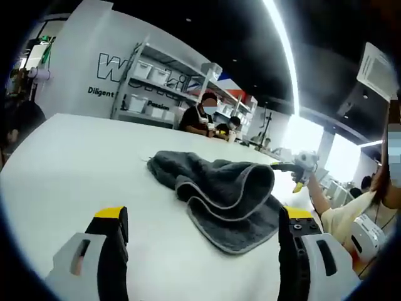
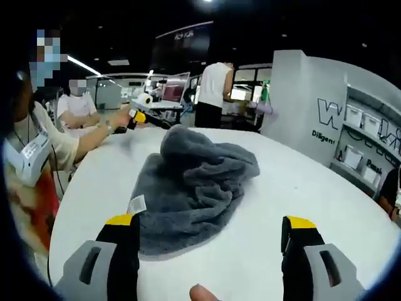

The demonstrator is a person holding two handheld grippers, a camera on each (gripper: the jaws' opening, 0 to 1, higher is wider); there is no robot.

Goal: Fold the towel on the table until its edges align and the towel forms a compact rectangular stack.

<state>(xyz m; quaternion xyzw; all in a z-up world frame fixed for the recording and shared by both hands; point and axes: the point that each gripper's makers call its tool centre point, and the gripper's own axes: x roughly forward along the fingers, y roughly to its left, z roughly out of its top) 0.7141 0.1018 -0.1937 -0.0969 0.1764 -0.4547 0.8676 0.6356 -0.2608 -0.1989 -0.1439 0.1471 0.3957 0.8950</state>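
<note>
Towel: a dark grey towel (image 1: 219, 200) lay crumpled on the white table (image 1: 75, 169), partly folded over on itself, with a raised hump of cloth in the middle and a flatter single layer spread beneath it. In the right gripper view the same towel (image 2: 188, 188) showed a small white label (image 2: 136, 204) at one hem.
Towel position: roughly mid-table, away from every edge visible; its flat layer reached toward the edge where the person stood.
Left tool: the left tool (image 1: 203, 235) was held wide open above the table, jaws well apart, nothing between them. Its right jaw sat just beside the towel's near hem; whether it touched the cloth could not be told.
Right tool: the right tool (image 2: 210, 241) was likewise spread wide and empty. Its left jaw overlapped the towel's lower corner in the picture; contact could not be told.
Other tool in view: in the left gripper view a tool (image 1: 301, 166) with a yellow tip showed beyond the towel, held by an arm coming from the right.
Table: white, smooth, rounded at its edges.
Background: shelving with white bins (image 1: 156, 81) stood against a wall with lettering; other people (image 1: 203, 116) sat beyond the table's far edge.
</note>
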